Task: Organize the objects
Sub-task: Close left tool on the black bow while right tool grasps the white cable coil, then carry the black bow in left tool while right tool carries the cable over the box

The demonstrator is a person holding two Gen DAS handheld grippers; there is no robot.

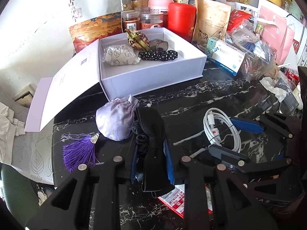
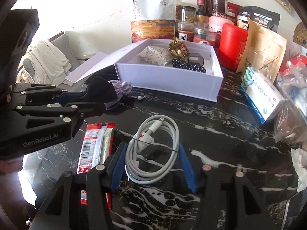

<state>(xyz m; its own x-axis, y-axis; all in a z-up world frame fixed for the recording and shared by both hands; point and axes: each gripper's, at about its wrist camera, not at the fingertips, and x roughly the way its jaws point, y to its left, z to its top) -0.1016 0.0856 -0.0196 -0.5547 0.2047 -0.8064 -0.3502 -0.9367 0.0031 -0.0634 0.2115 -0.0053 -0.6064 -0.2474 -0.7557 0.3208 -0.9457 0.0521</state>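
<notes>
My left gripper (image 1: 151, 151) is shut on a black cloth pouch (image 1: 151, 134), held just above the black marble table (image 1: 191, 99); the right wrist view has that gripper (image 2: 84, 99) at the left edge. A lilac pouch (image 1: 115, 120) and a purple tassel (image 1: 80, 149) lie beside it. My right gripper (image 2: 152, 164) holds a coiled white cable (image 2: 153, 147), with both blue pads (image 2: 117, 164) against the coil. The open white box (image 1: 153, 76) stands behind and holds a patterned pouch (image 1: 120, 55), a brocade pouch (image 1: 139, 39) and a dotted scrunchie (image 1: 159, 55).
A red sachet (image 2: 96, 145) lies left of the cable. Jars (image 1: 147, 21), a red canister (image 1: 181, 17) and bags line the back wall. A medicine box (image 1: 226, 57) and plastic bags (image 1: 253, 57) crowd the right. The box lid (image 1: 63, 95) overhangs the table's left edge.
</notes>
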